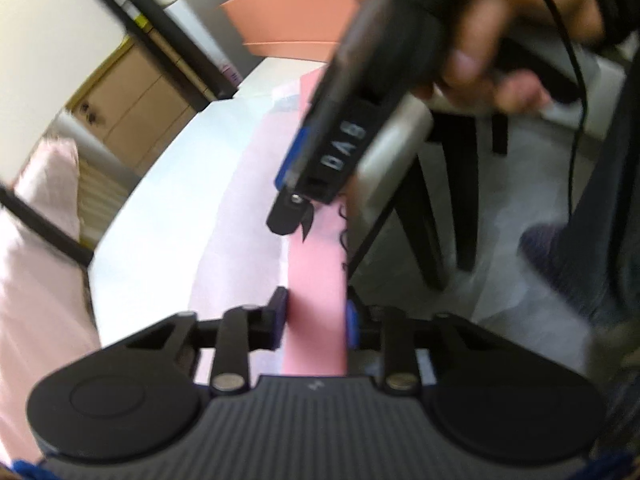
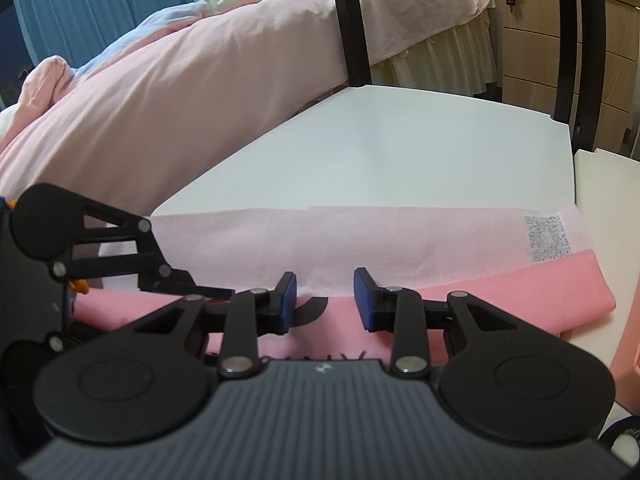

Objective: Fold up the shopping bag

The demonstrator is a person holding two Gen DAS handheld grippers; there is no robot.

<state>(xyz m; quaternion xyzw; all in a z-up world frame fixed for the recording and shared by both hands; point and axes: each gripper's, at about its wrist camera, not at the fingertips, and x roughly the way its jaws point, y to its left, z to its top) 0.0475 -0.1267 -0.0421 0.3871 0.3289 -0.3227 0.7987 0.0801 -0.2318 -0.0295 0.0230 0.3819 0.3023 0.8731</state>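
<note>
The left gripper [image 1: 315,320] has its blue-padded fingers [image 1: 278,316] parted, with the pink non-woven fabric shopping bag [image 1: 316,280] running as a strip between them; the pads sit just beside its edges, and whether they press it cannot be told. Ahead of those fingers the strip runs away across the white table [image 1: 160,232], with a paler pink layer of the bag to their left. Above and ahead, the right gripper [image 1: 288,220] reaches down onto the strip, held by the person's right hand [image 1: 500,60]; this view is blurred.

The right gripper [image 2: 325,300] holds its fingers [image 2: 288,292] apart, nothing between them, poised over the fold line where the darker pink panel meets the pale one. The bag [image 2: 520,284] lies flat along the near table edge [image 2: 400,152], a QR-code print [image 2: 547,238] to the right of the fingers. Left of them is the left gripper [image 2: 188,290]. Beyond stand a black-framed chair [image 2: 356,20], a bed with pink bedding [image 2: 160,92] and a wooden cabinet [image 2: 528,52].
</note>
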